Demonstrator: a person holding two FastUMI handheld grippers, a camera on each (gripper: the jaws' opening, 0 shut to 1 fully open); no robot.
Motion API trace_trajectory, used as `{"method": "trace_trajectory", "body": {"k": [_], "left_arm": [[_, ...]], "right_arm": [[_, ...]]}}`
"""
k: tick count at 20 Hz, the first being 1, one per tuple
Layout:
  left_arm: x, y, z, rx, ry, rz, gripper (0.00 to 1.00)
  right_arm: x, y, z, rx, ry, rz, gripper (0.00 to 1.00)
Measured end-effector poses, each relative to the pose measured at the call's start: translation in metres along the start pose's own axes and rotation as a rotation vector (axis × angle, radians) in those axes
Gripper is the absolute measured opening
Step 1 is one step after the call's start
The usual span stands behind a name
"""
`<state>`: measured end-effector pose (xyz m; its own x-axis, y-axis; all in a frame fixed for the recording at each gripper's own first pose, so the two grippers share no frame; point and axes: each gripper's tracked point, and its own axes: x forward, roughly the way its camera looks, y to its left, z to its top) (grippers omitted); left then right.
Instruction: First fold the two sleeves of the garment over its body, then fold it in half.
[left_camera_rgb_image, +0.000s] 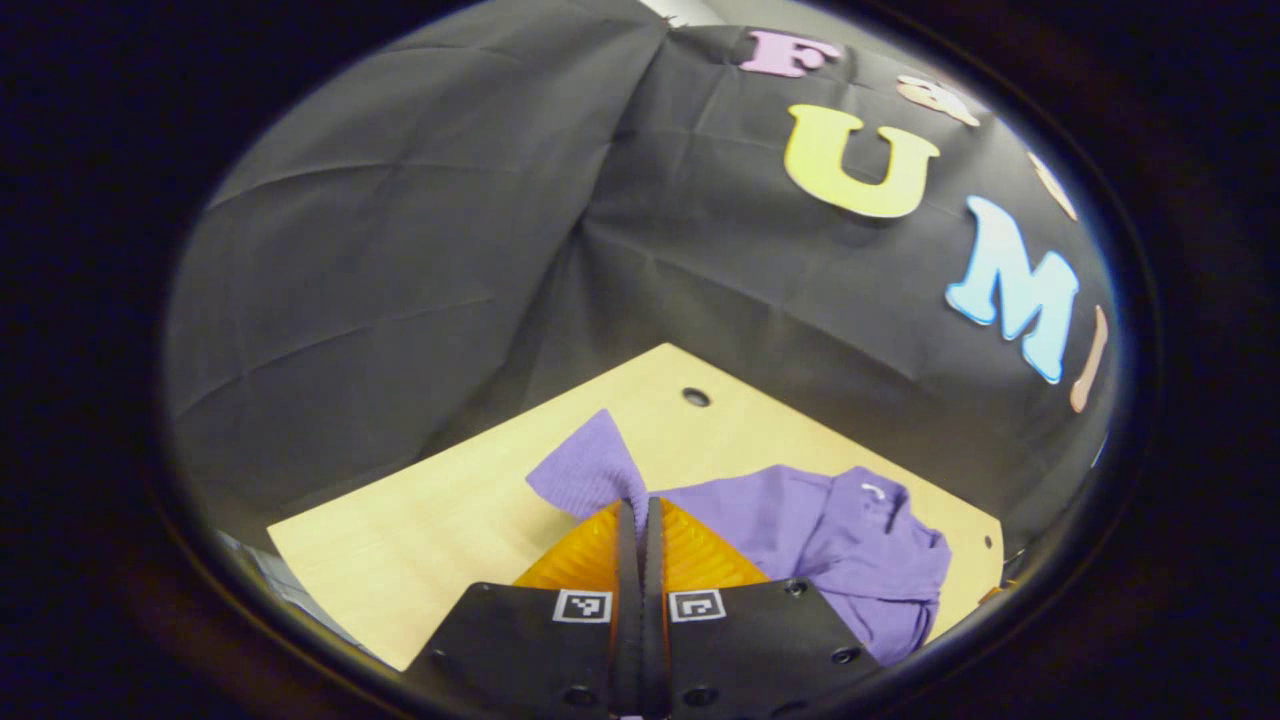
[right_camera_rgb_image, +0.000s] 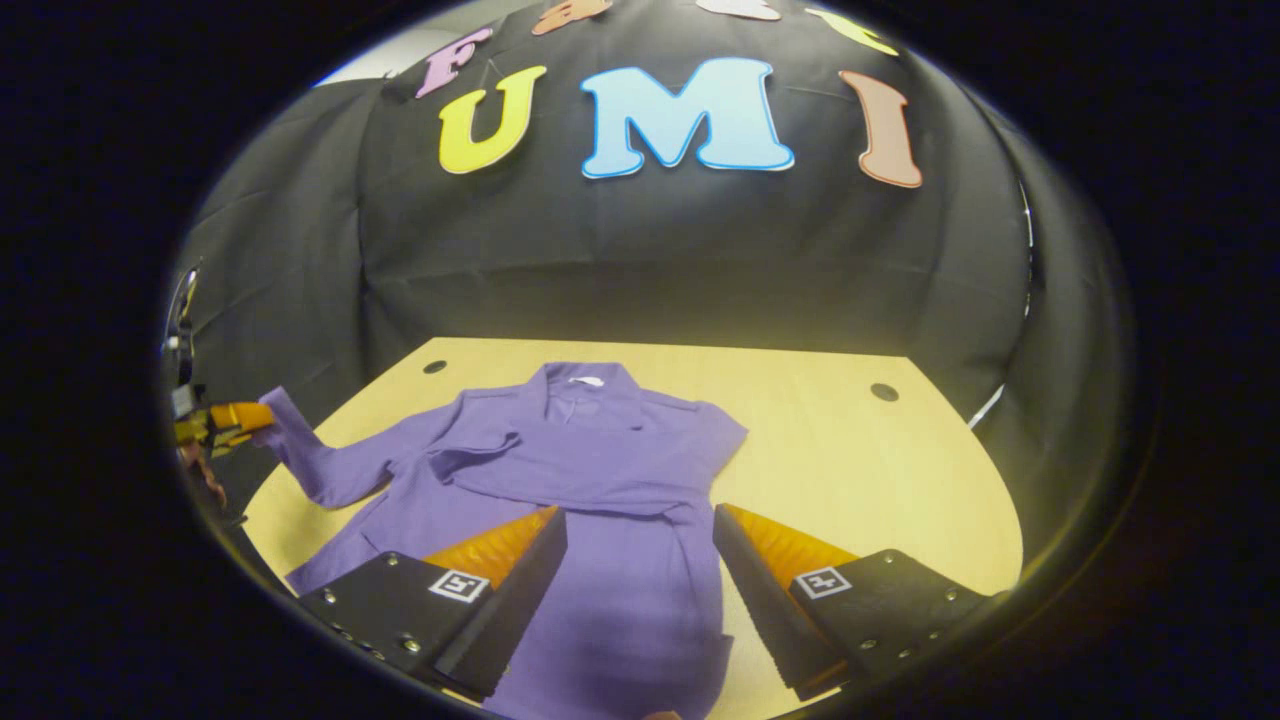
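A purple long-sleeved garment lies on the light wooden table, collar toward the back wall. One sleeve lies folded across its chest. The other sleeve stretches out to the left, and its cuff is pinched in my left gripper, lifted above the table. That gripper also appears far left in the right gripper view. My right gripper hangs open over the garment's lower body, fingers apart with nothing between them.
The table has small round holes near its back corners. Black cloth walls close in behind and at both sides. Bare tabletop lies to the right of the garment.
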<state>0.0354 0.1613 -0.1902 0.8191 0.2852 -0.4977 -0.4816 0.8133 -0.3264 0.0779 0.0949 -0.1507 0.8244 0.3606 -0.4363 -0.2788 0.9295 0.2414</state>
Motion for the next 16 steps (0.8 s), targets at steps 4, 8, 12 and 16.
{"method": "trace_trajectory", "body": {"k": [4, 8, 12, 16], "left_arm": [[0.006, -0.102, 0.0, 0.109, -0.01, -0.114, 0.07], [0.004, -0.203, -0.023, 0.188, 0.004, -0.25, 0.07], [0.002, -0.285, -0.057, 0.26, 0.027, -0.351, 0.07], [0.0, -0.337, -0.099, 0.313, 0.081, -0.41, 0.06]], "right_arm": [[-0.006, -0.032, 0.002, 0.016, -0.022, -0.017, 0.95], [-0.009, -0.062, -0.005, 0.036, -0.02, -0.04, 0.95], [-0.016, -0.093, -0.018, 0.044, -0.003, -0.065, 0.95], [-0.023, -0.115, -0.029, 0.053, 0.013, -0.075, 0.95]]}}
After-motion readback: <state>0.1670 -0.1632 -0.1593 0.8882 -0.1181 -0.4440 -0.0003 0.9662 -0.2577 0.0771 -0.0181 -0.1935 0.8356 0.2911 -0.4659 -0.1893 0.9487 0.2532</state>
